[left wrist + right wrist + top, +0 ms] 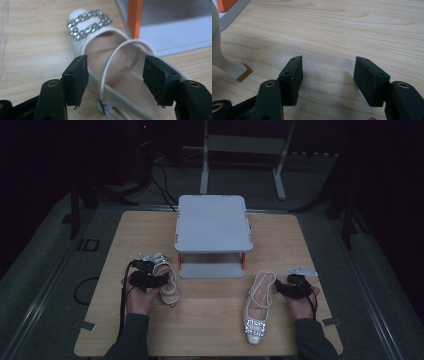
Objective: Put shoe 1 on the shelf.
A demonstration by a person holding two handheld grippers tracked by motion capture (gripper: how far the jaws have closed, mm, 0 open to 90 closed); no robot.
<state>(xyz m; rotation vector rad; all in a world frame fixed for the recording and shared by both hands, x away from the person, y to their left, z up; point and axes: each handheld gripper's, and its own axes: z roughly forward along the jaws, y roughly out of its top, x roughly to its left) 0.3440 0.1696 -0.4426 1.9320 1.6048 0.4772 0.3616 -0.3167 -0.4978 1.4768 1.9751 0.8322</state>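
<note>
High view looks down on the table (210, 320); claw views skim close over it

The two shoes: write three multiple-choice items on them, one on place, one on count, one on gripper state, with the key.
1. Where is the grey shelf?
A. at the table's far middle
B. at the near edge
C. on the floor

2. How many shoes lie on the table?
A. one
B. two
C. four

3. The left hand-held gripper is
A. shut on a strap
B. open around the left shoe
C. lying flat, unheld

Key: 1 A, it stands beyond both shoes. 2 B, the left shoe and the right shoe. 3 B, its jaws stand apart either side of the shoe.
</note>
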